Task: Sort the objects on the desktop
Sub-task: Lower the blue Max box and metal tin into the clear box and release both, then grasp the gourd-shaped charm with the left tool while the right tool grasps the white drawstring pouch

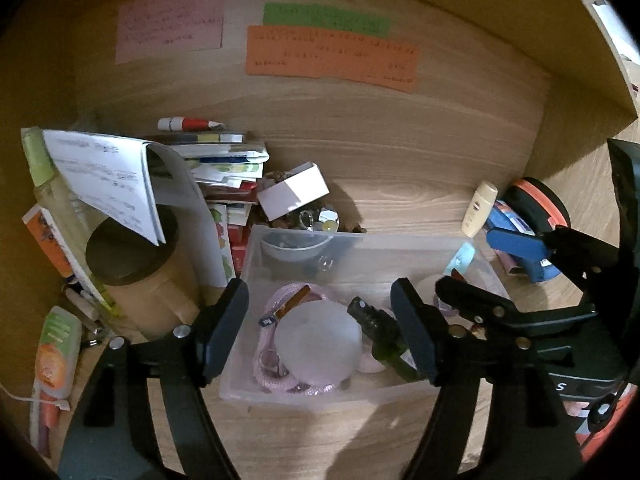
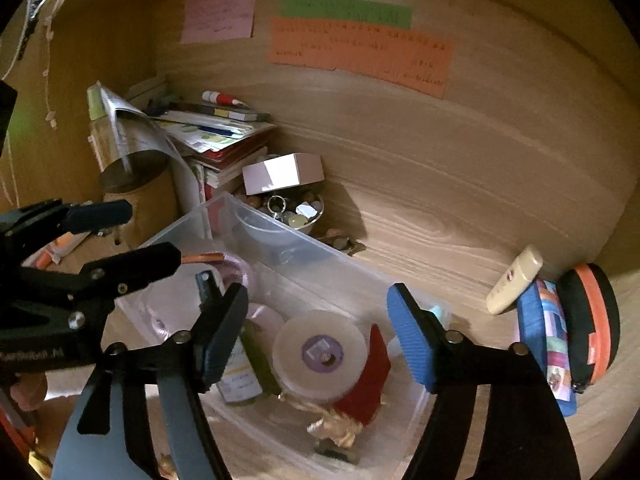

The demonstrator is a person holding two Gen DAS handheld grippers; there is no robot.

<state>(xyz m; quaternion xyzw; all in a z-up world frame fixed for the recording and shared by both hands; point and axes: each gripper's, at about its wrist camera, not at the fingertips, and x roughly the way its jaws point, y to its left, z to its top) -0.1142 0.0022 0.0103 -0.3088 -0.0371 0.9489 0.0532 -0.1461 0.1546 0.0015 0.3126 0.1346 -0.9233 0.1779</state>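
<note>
A clear plastic bin (image 1: 360, 240) sits on the wooden desk under both grippers. In the left wrist view it holds a pink cord (image 1: 280, 380), a frosted white round lid (image 1: 320, 344) and a dark green bottle (image 1: 380, 340). My left gripper (image 1: 320, 300) hangs open above them, holding nothing. The right wrist view shows the bin (image 2: 280, 224) with a white tape roll (image 2: 320, 352), a red piece (image 2: 370, 376), the green bottle (image 2: 244, 372) and some twine (image 2: 332, 424). My right gripper (image 2: 318, 304) is open and empty over the tape roll. The left gripper (image 2: 132, 236) reaches in from the left.
Books and papers (image 1: 224, 168) and a brown jar (image 1: 140, 276) stand left of the bin. Behind it are a white box (image 1: 294, 194) and a bowl of trinkets (image 2: 296, 212). A cream tube (image 2: 514, 280), a blue pouch (image 2: 544, 340) and a black-orange case (image 2: 592, 320) lie right. Coloured notes (image 1: 332, 56) hang on the back wall.
</note>
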